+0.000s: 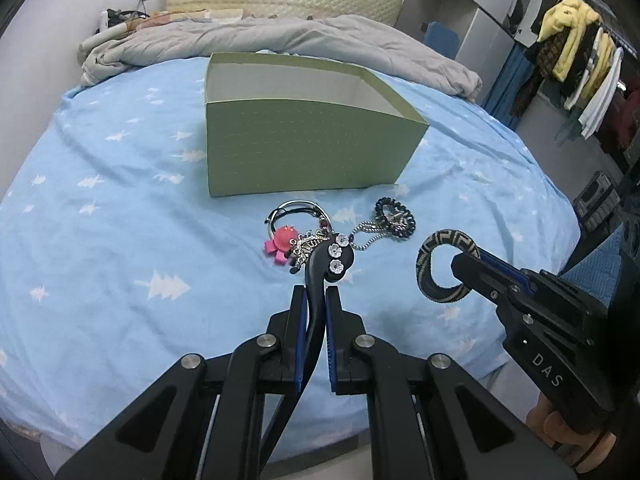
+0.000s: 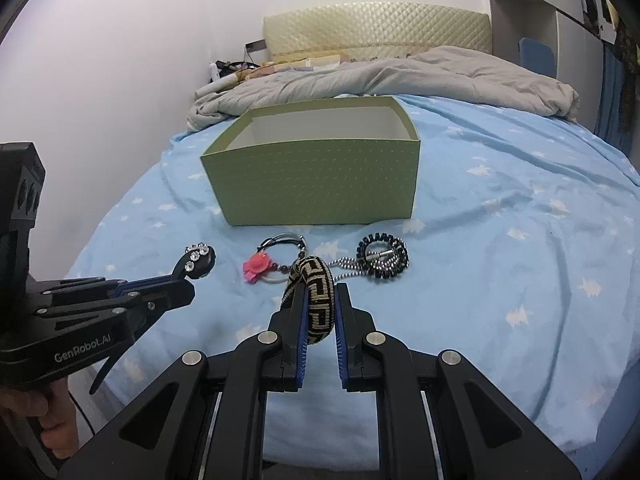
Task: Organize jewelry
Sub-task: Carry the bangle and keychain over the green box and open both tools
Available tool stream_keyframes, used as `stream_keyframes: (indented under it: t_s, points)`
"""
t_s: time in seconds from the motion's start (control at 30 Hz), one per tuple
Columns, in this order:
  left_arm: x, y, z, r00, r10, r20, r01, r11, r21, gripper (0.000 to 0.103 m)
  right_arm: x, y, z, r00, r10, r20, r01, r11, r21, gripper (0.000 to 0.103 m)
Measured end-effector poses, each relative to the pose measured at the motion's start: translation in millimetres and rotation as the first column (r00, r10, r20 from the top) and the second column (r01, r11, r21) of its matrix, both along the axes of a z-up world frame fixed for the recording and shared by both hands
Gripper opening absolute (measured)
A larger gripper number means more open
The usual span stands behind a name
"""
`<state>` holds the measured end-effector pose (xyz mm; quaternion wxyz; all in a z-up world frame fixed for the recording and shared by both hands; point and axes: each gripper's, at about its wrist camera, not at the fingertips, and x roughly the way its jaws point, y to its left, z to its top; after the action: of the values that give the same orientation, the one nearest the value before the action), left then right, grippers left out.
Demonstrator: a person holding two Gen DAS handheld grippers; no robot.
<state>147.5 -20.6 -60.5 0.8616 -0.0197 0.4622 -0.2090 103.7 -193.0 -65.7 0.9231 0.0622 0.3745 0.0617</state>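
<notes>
My left gripper (image 1: 315, 294) is shut on a black hair clip with three white flowers (image 1: 335, 258), held above the bed; the clip also shows in the right wrist view (image 2: 196, 262). My right gripper (image 2: 320, 296) is shut on a black-and-beige patterned bangle (image 2: 316, 300), which also shows in the left wrist view (image 1: 434, 268). An open green box (image 1: 308, 128) (image 2: 320, 168) stands behind. On the sheet lie a silver ring bracelet with a pink charm (image 1: 286, 236) (image 2: 264, 264) and a black beaded bracelet with a silver chain (image 1: 394, 218) (image 2: 382, 258).
A blue sheet with white trees (image 1: 120, 220) covers the bed. A grey duvet (image 1: 280, 40) is bunched behind the box. Clothes hang on a rack (image 1: 576, 60) at the right. A white wall (image 2: 100, 80) is at the left.
</notes>
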Motion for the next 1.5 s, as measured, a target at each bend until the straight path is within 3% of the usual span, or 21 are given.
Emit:
stream_keyframes:
  t_s: [0.37, 0.7, 1.17, 1.5]
  points:
    - [-11, 17, 31, 0.998, 0.056, 0.035, -0.055, 0.998, -0.036, 0.007, -17, -5, 28, 0.999, -0.022, 0.039, 0.021, 1.000, 0.022, 0.010]
    - [4, 11, 73, 0.992, 0.066, 0.104, -0.061, 0.997, -0.055, 0.007, -4, -10, 70, 0.993, -0.038, 0.108, 0.035, 0.999, 0.033, 0.010]
    - [55, -3, 112, 0.986, 0.087, 0.143, -0.080, 0.996, -0.050, 0.007, 47, -14, 117, 0.986, -0.032, 0.166, 0.029, 0.999, 0.026, 0.010]
    - [114, -25, 109, 0.987, 0.082, 0.136, -0.081, 0.997, -0.014, 0.007, 109, -16, 105, 0.993, -0.026, 0.112, 0.023, 0.999, 0.026, 0.010]
